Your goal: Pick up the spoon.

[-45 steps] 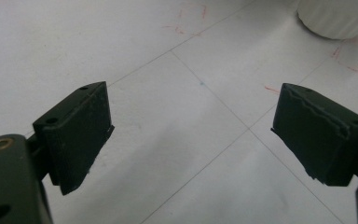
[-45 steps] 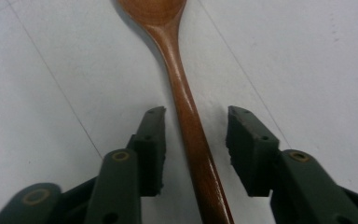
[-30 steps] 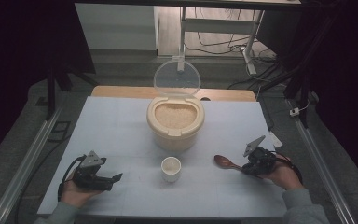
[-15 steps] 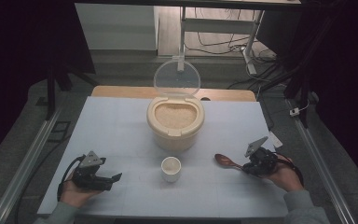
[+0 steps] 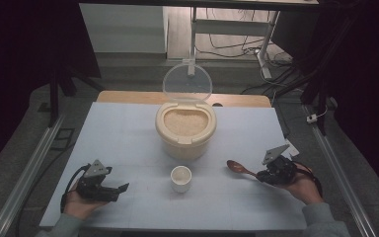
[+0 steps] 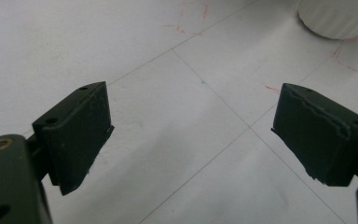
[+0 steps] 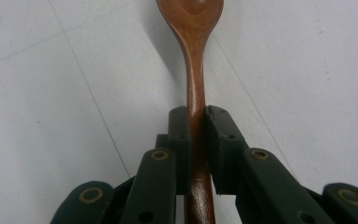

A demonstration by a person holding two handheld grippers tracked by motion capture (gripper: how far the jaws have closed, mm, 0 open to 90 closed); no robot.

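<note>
My right gripper (image 7: 196, 116) clamps the wooden spoon (image 5: 240, 168) by its handle at the frame's lower right; my left gripper (image 5: 109, 189) rests open and empty at lower left; the rice bin (image 5: 185, 129) stands open at centre, and judging by the empty-looking cup (image 5: 181, 178) below it, scooping is yet to come.

High view overhead, facing forward-down on table (image 5: 128, 128) — gripper views close, low over same tabletop.
</note>
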